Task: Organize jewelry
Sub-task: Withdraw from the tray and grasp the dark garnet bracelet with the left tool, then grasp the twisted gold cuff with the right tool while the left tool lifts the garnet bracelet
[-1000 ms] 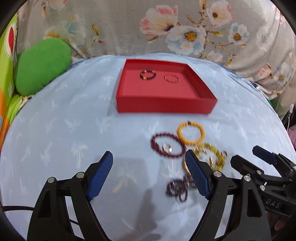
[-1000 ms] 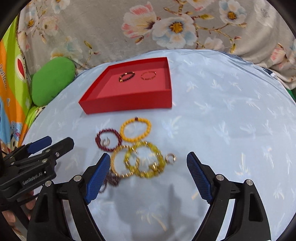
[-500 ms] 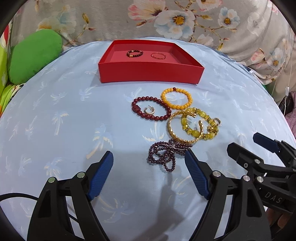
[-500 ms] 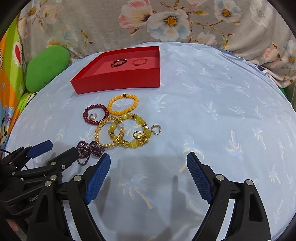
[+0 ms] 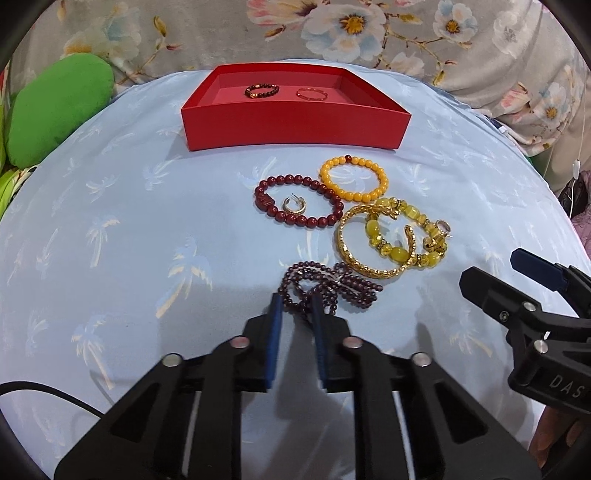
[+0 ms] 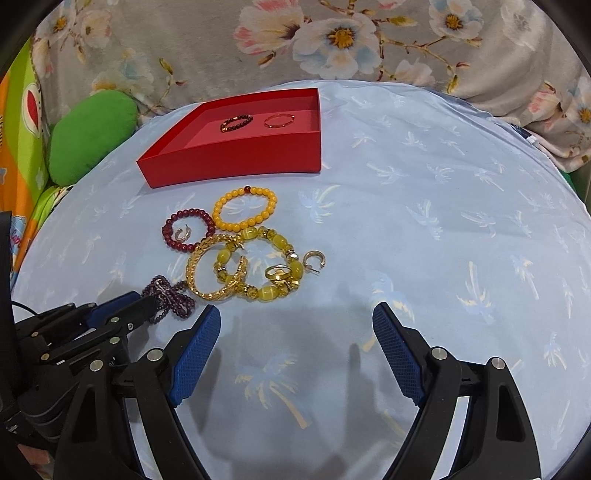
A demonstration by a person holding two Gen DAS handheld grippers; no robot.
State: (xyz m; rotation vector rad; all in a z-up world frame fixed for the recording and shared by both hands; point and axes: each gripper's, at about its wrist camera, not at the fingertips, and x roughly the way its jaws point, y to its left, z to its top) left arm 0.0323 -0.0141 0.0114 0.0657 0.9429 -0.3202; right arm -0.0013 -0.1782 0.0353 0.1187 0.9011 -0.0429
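On the pale blue cloth a dark purple bead strand (image 5: 347,286) (image 6: 173,299) lies bunched. My left gripper (image 5: 295,301) (image 6: 144,302) is closing, and its blue pads press on the near loop of the strand. Beyond it lie a dark red bead bracelet (image 5: 264,201) with a hoop earring (image 5: 294,205) inside, an orange-yellow bead bracelet (image 5: 364,161), a gold bangle (image 5: 349,254) and a yellow glass-bead bracelet (image 5: 399,253). My right gripper (image 6: 295,317) (image 5: 491,264) hangs open over bare cloth, to the right of the pile.
A red tray (image 5: 295,129) (image 6: 236,166) stands at the back and holds a dark bead bracelet (image 5: 262,90) and a thin reddish bracelet (image 5: 312,94). A green cushion (image 5: 55,118) sits at the left and a floral fabric (image 5: 369,33) lies behind.
My left gripper sank toward the cloth and its jaws went from wide apart to narrow on the purple strand. My right gripper dropped slightly and stayed open.
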